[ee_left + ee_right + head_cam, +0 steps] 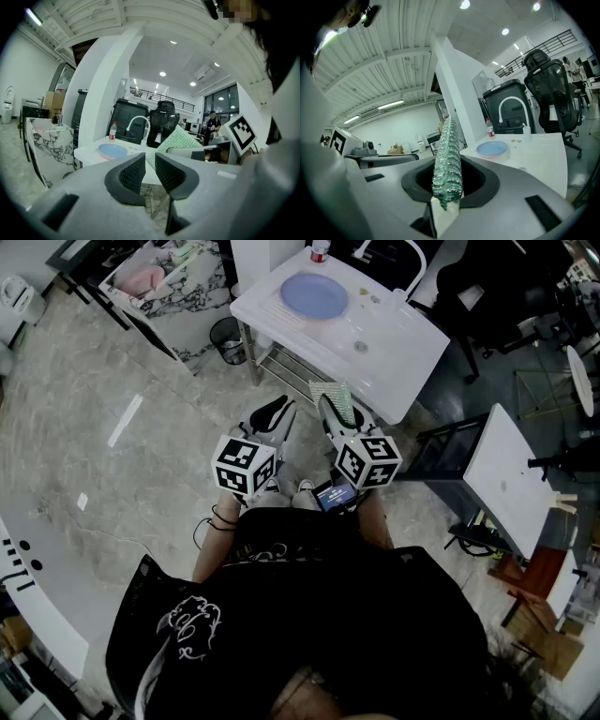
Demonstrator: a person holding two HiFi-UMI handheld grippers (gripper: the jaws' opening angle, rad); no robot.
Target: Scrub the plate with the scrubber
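A round blue plate (314, 296) lies on the white table (394, 352) ahead of me; it also shows in the left gripper view (112, 151) and the right gripper view (491, 149). My right gripper (330, 409) is shut on a green scrubber (335, 395), which stands edge-on between its jaws (447, 164). That gripper (447, 185) is held in the air, short of the table. My left gripper (279, 411) hovers beside it, shut with nothing between its ridged pads (133, 173). The scrubber (177, 139) shows just to the right of the left gripper (150, 161).
A bottle with a red cap (320, 251) and a white faucet (138, 123) stand at the table's far side. A black waste bin (228, 338) sits left of the table, beside a marble-patterned counter (183, 292). Black chairs (487, 277) and another white table (511, 470) are at the right.
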